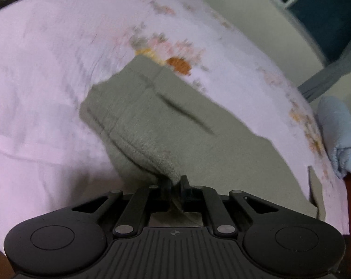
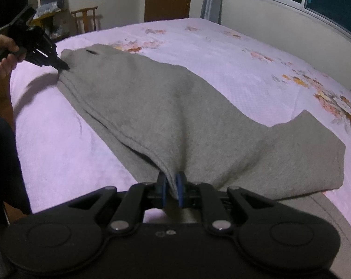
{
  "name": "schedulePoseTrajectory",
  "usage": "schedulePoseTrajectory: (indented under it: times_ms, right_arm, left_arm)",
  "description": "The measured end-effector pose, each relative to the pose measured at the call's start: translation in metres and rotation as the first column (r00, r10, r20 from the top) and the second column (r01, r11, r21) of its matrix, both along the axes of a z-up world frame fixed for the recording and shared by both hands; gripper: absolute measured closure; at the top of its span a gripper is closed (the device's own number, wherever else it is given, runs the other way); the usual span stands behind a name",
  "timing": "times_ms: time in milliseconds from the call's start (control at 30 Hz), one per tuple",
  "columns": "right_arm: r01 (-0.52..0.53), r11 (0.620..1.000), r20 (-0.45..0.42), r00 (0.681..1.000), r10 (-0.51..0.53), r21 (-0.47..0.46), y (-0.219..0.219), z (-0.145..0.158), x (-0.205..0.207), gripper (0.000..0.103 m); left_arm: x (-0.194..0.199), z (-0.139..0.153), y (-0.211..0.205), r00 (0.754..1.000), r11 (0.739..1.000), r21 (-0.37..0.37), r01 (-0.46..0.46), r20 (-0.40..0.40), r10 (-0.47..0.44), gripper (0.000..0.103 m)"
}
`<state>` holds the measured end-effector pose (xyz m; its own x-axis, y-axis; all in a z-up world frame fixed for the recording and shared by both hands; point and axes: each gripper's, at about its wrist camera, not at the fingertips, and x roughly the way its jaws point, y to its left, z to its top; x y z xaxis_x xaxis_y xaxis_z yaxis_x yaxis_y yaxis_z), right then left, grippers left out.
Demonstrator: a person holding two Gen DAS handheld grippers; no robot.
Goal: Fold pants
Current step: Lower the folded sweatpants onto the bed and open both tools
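Pants: grey sweatpants [image 2: 166,107] of thick, fuzzy fleece-like knit, lying on the bed, doubled over so two layered edges show along the near side.
Long axis: in the right wrist view it runs from the upper left of the frame down toward the lower centre and right, where the cloth widens into a flap-like lobe at the right.
Detail: a dark slit-like opening sits near the far upper-left end; a stitched hem runs along the edge by the near gripper.
Left gripper [image 2: 64,66]: closed on the upper-left end of the cloth, fingers pinching a lifted fold; the left wrist view is motion-blurred.
Right gripper [image 2: 172,187]: blue-padded fingers drawn narrow, clamping the hemmed edge at lower centre.
Bed cover [image 2: 221,53]: pale pink, finely waffle-textured, printed with orange and grey floral patches.
Bundle [image 1: 338,134]: light blue rolled cloth at the right edge of the left wrist view.
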<state>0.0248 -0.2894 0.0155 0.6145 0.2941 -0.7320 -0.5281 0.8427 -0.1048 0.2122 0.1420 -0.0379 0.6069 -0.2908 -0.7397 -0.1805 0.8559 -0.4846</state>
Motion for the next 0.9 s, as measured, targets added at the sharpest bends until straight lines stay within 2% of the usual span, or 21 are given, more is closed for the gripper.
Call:
schedulePoseTrajectory:
  times_ms: [100,167,233,300,333,400,467,500,533,600,700,733,767,833,900]
  right_arm:
    - [-0.031,0.999,0.031,0.999,0.032,-0.024,0.004,0.010,-0.011,0.102]
    - [-0.026,0.999,0.025,0.999,0.027,-0.025,0.002,0.007,-0.011,0.102]
    - [-0.027,0.999,0.000,1.000,0.027,-0.043,0.003,0.000,-0.011,0.102]
    - [-0.018,1.000,0.019,1.000,0.018,-0.012,0.000,0.005,-0.017,0.102]
    - [-0.007,1.000,0.022,1.000,0.007,0.003,-0.003,0.007,-0.018,0.103]
    - [0.022,0.999,0.030,0.999,-0.020,-0.037,-0.004,0.000,-0.018,0.103]
    - [0.039,0.999,-0.002,0.999,-0.039,-0.028,-0.006,-0.013,-0.013,0.103]
    - [0.058,0.998,-0.012,0.998,-0.058,0.008,-0.011,-0.012,-0.013,0.102]
    - [0.072,0.996,-0.017,0.997,-0.072,0.056,-0.017,-0.007,-0.015,0.097]
    - [0.100,0.986,0.032,0.994,-0.105,0.136,-0.031,0.012,-0.024,0.090]
    - [0.168,0.971,0.116,0.975,-0.188,0.170,-0.056,0.038,-0.019,0.070]
    - [0.205,0.967,0.157,0.961,-0.229,0.155,-0.063,0.045,-0.011,0.057]
    - [0.255,0.957,0.198,0.940,-0.279,0.137,-0.069,0.051,0.000,0.049]
    - [0.336,0.931,0.250,0.898,-0.361,0.140,-0.081,0.064,0.031,0.046]
    - [0.401,0.905,0.273,0.863,-0.425,0.140,-0.087,0.069,0.067,0.046]
  left_arm:
    - [-0.005,0.011,0.004,0.999,1.000,-0.003,0.000,0.037,0.000,0.097]
    - [-0.003,0.004,0.007,1.000,1.000,0.012,0.002,0.012,-0.002,0.097]
    - [-0.006,0.002,0.013,1.000,1.000,-0.024,-0.001,0.011,0.002,0.097]
    - [-0.009,0.006,0.017,0.999,0.999,-0.035,-0.002,0.032,0.003,0.097]
    - [-0.008,0.005,0.016,1.000,1.000,-0.018,0.010,0.023,-0.010,0.097]
    - [0.000,-0.006,0.010,0.999,0.999,0.022,0.045,-0.021,-0.045,0.097]
    - [0.006,-0.019,0.004,0.995,0.995,0.056,0.080,-0.064,-0.076,0.097]
    - [0.002,-0.020,0.008,0.996,0.997,0.026,0.071,-0.060,-0.069,0.097]
    - [-0.002,-0.017,0.013,0.996,0.998,0.004,0.069,-0.050,-0.068,0.096]
    - [-0.011,-0.005,0.020,0.997,0.997,-0.013,0.076,-0.025,-0.077,0.096]
    - [-0.012,0.018,0.006,0.992,0.990,0.063,0.124,0.005,-0.125,0.096]
    - [-0.009,0.028,-0.005,0.988,0.985,0.097,0.146,0.026,-0.149,0.095]
    - [-0.004,0.037,-0.016,0.985,0.979,0.124,0.159,0.050,-0.166,0.095]
    - [0.008,0.052,-0.041,0.980,0.976,0.150,0.157,0.098,-0.173,0.094]
    - [0.026,0.060,-0.065,0.972,0.972,0.148,0.180,0.125,-0.199,0.069]
